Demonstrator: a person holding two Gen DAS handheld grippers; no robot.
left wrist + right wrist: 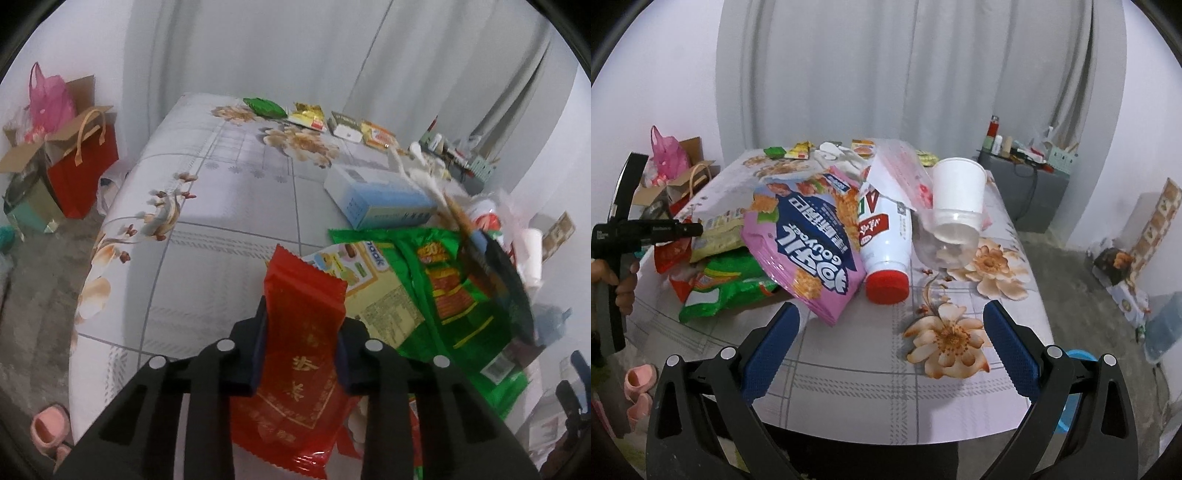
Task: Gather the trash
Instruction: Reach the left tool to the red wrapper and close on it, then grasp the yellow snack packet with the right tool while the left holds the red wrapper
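Observation:
A red snack wrapper (303,295) stands up between the blue pads of my left gripper (301,332), which is shut on it at the near left of the trash pile. Behind it lie a yellow packet (380,295) and a green bag (454,288). In the right wrist view the pile holds a purple snack bag (809,243), a white bottle with a red cap (886,236) and a white paper cup (956,192) lying in a clear cup (945,247). My right gripper (892,325) hangs open over the table's near edge, with nothing between its fingers.
The table has a floral cloth (221,206). A blue-white box (376,199) and several small wrappers (266,107) lie toward its far edge. On the floor to the left are a red gift bag (85,173), a pink plastic bag (48,99) and pink slippers (48,432). A grey cabinet (1027,177) stands at the back right.

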